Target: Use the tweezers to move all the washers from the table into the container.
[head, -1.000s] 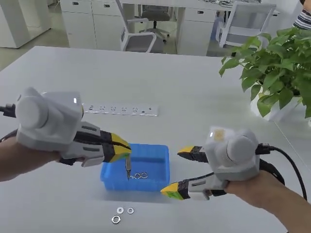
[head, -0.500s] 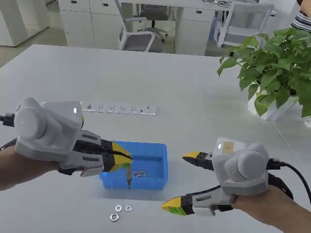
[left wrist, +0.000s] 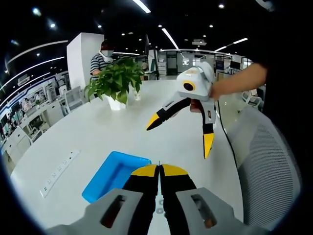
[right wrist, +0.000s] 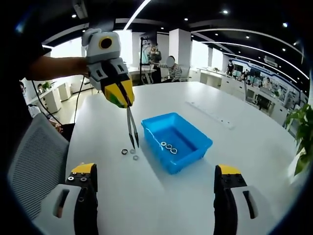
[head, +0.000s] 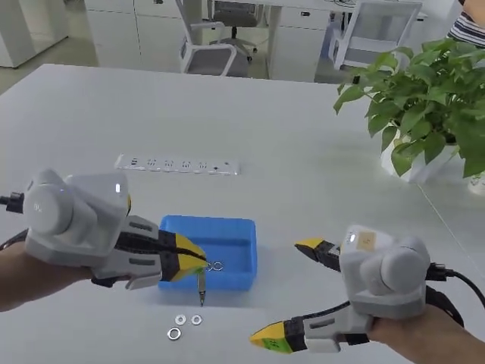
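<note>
My left gripper [head: 189,260] is shut on metal tweezers [head: 201,284], which point down. Their tips hang just past the near wall of the blue container [head: 227,231], above the table. In the right gripper view the tweezers [right wrist: 132,128] show two slightly parted prongs with no washer between them. Three washers [head: 184,324] lie on the table just below the tips, also seen as washers [right wrist: 130,153]. Three more washers [right wrist: 168,147] lie inside the container [right wrist: 193,144]. My right gripper [head: 288,294] hovers open to the right of the container, holding nothing.
A white power strip [head: 176,164] lies beyond the container. A potted plant [head: 424,106] stands at the back right of the table. Office chairs and desks stand behind the table. In the left gripper view, the right gripper [left wrist: 188,110] hangs open ahead.
The tweezers' tips have moved from inside the container, by the washers there, out over its near wall towards the loose washers. The right gripper has drawn nearer to me, still open.
</note>
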The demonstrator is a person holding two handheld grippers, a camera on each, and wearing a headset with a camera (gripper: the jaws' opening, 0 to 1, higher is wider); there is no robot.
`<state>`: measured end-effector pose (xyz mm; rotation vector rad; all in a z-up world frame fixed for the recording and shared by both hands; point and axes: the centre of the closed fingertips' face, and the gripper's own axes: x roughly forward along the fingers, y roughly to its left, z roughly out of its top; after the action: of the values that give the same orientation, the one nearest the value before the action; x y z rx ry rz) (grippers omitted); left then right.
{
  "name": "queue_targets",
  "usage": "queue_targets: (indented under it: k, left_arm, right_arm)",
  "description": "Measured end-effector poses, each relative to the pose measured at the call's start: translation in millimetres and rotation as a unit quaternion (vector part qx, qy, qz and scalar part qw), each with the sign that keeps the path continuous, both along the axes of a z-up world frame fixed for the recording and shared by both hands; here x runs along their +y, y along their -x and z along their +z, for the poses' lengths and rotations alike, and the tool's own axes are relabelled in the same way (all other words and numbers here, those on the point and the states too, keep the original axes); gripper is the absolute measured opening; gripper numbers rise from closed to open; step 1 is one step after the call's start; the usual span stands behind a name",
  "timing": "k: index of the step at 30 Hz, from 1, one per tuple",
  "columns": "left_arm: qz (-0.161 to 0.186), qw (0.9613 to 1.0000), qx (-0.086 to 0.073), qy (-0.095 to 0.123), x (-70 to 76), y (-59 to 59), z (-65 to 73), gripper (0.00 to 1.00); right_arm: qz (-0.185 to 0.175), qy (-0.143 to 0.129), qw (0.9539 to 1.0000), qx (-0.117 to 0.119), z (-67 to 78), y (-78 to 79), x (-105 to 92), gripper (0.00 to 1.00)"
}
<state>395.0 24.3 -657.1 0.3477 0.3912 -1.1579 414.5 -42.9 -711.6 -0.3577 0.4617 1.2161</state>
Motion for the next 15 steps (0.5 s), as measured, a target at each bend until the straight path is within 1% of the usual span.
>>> queue_targets:
  k: [7,15]
  left_arm:
    - [-0.003,1.0000,0.003,-0.001,-1.9,2.0,-6.5,0.05]
    - [-0.003,0.9999,0.010,-0.004,-1.2,3.0,-16.4,0.05]
  right_arm:
    - [-0.007,0.000,0.9999,0.007,-4.6,2.2,-5.1,1.00]
    - [-0.012,0.008,0.9998,0.015,-11.9,7.6,-9.9,1.00]
